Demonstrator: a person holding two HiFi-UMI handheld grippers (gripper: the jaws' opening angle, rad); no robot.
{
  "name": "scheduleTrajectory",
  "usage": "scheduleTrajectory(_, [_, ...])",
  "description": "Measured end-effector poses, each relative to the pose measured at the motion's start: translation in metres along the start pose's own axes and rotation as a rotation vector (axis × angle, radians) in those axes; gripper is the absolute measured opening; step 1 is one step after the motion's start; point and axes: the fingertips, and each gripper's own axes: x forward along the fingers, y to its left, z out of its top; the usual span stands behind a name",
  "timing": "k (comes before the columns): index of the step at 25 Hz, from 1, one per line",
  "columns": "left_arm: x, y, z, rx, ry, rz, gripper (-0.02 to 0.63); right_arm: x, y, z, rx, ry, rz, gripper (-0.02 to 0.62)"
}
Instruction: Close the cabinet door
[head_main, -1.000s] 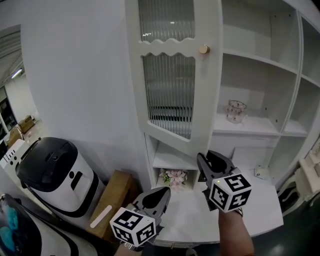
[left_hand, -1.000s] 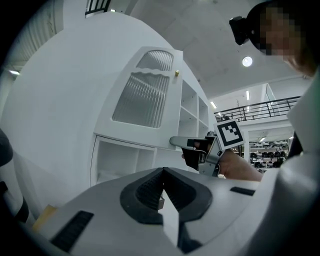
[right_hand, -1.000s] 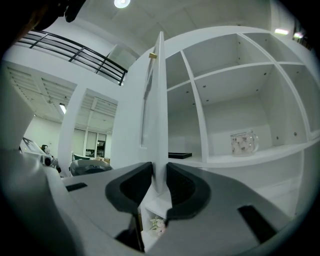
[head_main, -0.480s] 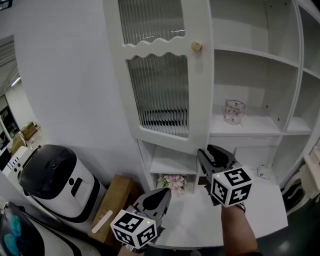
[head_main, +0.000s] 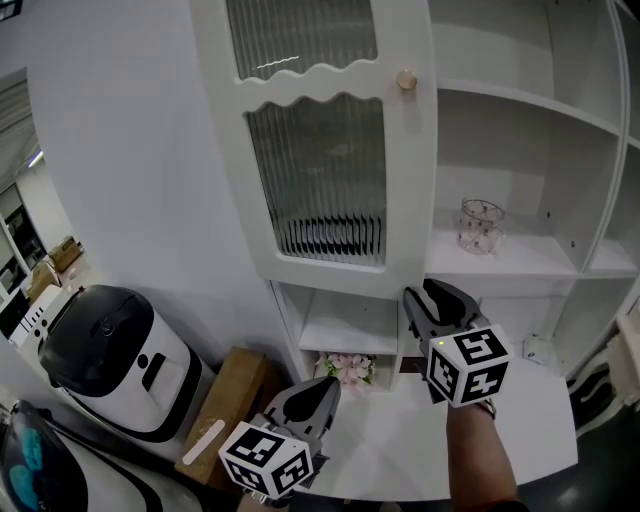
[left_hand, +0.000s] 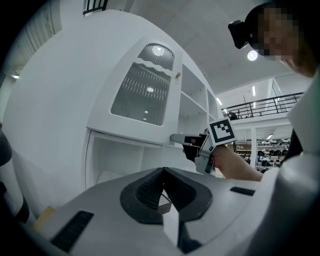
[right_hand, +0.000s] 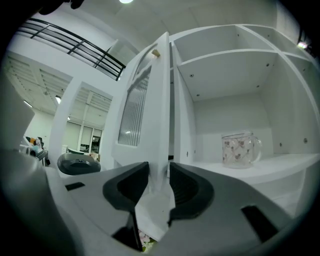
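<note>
The white cabinet door (head_main: 320, 150) with ribbed glass and a small round knob (head_main: 406, 80) stands swung open in front of the shelves. My right gripper (head_main: 432, 295) is at the door's lower free corner. In the right gripper view the door's edge (right_hand: 161, 110) runs between the two pads, and the right gripper (right_hand: 159, 172) has its jaws opening with a gap beside that edge. My left gripper (head_main: 318, 392) hangs lower left over the counter, jaws shut and empty. In its own view the left gripper (left_hand: 163, 172) faces the cabinet.
A glass cup (head_main: 480, 225) stands on the open middle shelf. Pink flowers (head_main: 348, 365) sit in the low compartment behind the white counter (head_main: 400, 450). A black-and-white appliance (head_main: 110, 350) and a cardboard box (head_main: 225, 400) stand on the floor at left.
The right gripper has shifted slightly right along with the door's lower corner, and the door now faces the head view more squarely. The left gripper has drifted a little.
</note>
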Motion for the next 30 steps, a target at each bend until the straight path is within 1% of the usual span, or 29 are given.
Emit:
scheduleTrajectory(7, [0.011, 0.005, -0.005, -0.013, 0.002, 0.015, 0.003, 0.014, -0.010, -0.002, 0.019, 0.005, 0.020, 0.127])
scheduleTrajectory(16, [0.017, 0.013, -0.007, -0.019, 0.004, 0.050, 0.003, 0.029, -0.021, -0.002, -0.022, 0.008, -0.005, 0.133])
scheduleTrajectory(26, [0.016, 0.017, -0.008, -0.031, 0.000, 0.078, 0.003, 0.035, -0.023, -0.003, -0.023, 0.009, 0.007, 0.133])
scheduleTrajectory(30, [0.010, 0.017, -0.007, -0.029, 0.003, 0.093, 0.003, 0.034, -0.024, -0.002, -0.018, 0.007, -0.004, 0.133])
